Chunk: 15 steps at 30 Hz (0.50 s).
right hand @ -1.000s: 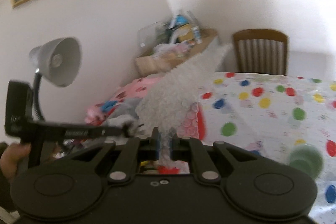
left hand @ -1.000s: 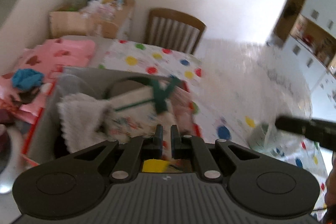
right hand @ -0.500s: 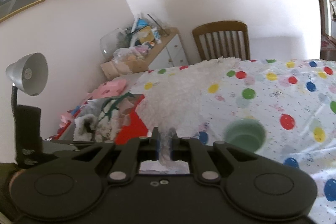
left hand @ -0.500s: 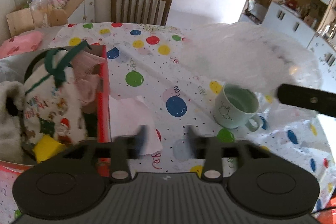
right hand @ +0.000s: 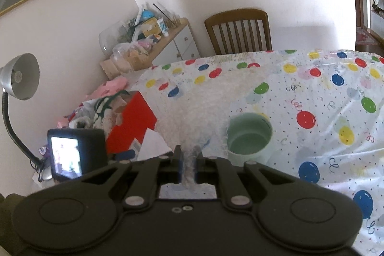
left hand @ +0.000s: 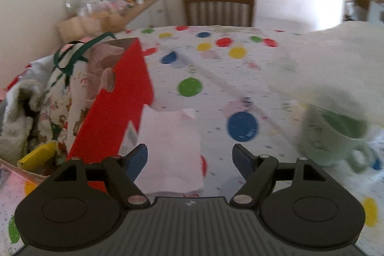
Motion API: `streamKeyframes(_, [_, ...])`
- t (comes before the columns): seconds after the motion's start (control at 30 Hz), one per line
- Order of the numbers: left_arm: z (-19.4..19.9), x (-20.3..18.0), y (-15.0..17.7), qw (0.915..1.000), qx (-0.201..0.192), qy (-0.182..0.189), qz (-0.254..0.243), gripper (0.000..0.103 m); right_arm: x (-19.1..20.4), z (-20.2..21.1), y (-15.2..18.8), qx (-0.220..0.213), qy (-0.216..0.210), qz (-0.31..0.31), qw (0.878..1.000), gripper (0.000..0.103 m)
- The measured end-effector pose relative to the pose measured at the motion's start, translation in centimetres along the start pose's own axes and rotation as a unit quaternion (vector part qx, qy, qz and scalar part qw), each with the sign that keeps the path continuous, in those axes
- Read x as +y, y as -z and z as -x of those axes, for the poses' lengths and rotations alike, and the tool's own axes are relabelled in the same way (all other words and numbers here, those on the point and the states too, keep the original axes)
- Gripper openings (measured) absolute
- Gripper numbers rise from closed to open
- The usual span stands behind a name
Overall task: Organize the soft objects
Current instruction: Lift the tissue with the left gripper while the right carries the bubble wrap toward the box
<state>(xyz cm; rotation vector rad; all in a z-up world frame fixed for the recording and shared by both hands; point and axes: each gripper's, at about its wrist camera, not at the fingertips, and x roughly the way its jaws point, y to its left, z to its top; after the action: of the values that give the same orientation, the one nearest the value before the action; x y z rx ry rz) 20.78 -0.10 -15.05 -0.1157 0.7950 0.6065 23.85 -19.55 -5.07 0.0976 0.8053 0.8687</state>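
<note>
My left gripper (left hand: 189, 156) is open and empty, low over a pink cloth (left hand: 168, 148) that lies flat on the polka-dot table beside a red box (left hand: 115, 112). The box holds soft things: a white printed bag with green straps (left hand: 64, 88), a fluffy towel (left hand: 16, 112), a pink cloth (left hand: 98, 64) and something yellow (left hand: 36, 156). My right gripper (right hand: 188, 163) is shut on a white bubbly sheet (right hand: 204, 107), which hangs over the table; it shows blurred at the right of the left wrist view (left hand: 336, 59). The left gripper's body (right hand: 74, 152) appears at the left of the right wrist view.
A pale green mug (left hand: 333, 136) stands on the table right of the pink cloth, also in the right wrist view (right hand: 249, 138). A wooden chair (right hand: 238, 30) is at the far edge. A grey desk lamp (right hand: 19, 78) and a cluttered side cabinet (right hand: 148, 40) are at the left.
My left gripper has opened, left the box and dropped down over the pink cloth on the table. My right gripper has kept hold of the white sheet and swung it rightwards over the table.
</note>
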Motion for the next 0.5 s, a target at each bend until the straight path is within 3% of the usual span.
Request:
streamKeyframes(0.3, [-3.0,-0.6,0.5,0.9975,0.026,-0.057,0.031,0.077,-0.6,-0.4,0.4,0.018,-0.002,-0.001,1.000,0.008])
streamKeyframes(0.5, [-5.0,0.0,0.2,0.9936,0.055,-0.059,0.079,0.079,-0.9,-0.4,0.7,0.026,-0.001,0.001,1.000,0.008])
